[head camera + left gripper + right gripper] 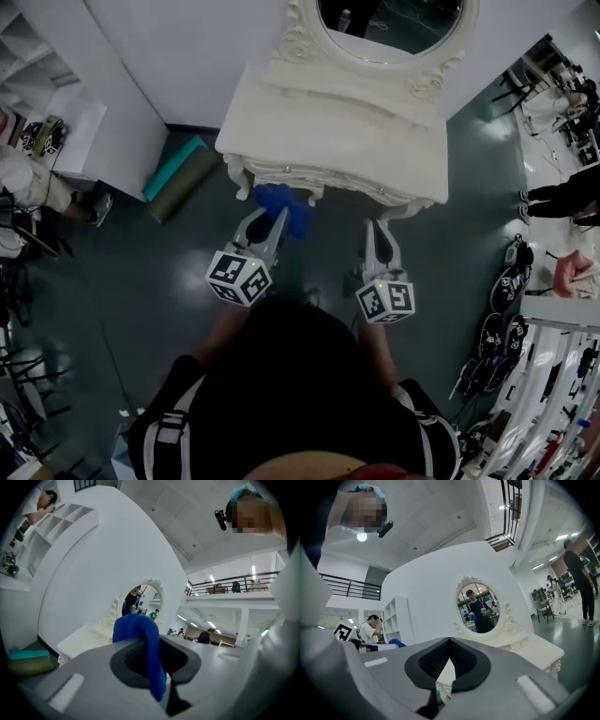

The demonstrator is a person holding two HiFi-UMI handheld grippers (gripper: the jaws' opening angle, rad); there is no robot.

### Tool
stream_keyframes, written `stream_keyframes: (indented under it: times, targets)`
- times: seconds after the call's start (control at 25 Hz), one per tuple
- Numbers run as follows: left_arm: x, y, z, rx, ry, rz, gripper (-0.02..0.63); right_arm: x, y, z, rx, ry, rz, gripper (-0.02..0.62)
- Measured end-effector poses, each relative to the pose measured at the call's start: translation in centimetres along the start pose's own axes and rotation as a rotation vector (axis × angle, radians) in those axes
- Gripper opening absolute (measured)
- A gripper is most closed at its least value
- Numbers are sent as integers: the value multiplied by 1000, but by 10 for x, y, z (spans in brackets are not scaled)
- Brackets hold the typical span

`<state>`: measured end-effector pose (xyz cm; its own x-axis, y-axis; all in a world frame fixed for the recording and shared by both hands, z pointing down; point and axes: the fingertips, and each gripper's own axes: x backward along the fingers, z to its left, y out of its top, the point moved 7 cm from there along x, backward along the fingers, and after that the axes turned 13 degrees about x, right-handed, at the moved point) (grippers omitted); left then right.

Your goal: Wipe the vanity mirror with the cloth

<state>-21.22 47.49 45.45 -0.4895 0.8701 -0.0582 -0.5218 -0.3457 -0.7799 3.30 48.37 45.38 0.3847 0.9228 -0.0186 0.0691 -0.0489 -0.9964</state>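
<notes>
A crumpled blue cloth (139,632) is clamped in the left hand-held gripper (265,225), just before the white surface (337,141). The oval mirror (389,28) is set behind it. The right hand-held gripper (449,643) is closed on nothing.

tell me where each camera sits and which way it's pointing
Head view: on the person's head, looking down at the vanity table; shows torso, arms, left gripper, right gripper.
Left gripper view: along its jaws, shut on the blue cloth, toward the mirror.
Right gripper view: along its empty shut jaws, toward the mirror.
All share the mirror.
</notes>
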Motion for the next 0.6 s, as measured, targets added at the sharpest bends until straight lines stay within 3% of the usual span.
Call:
stream_keyframes:
  times: [0.6]
  targets:
    - [-22,28,49,62,-81,40,41,-39,-4,37,59,-71,14,0]
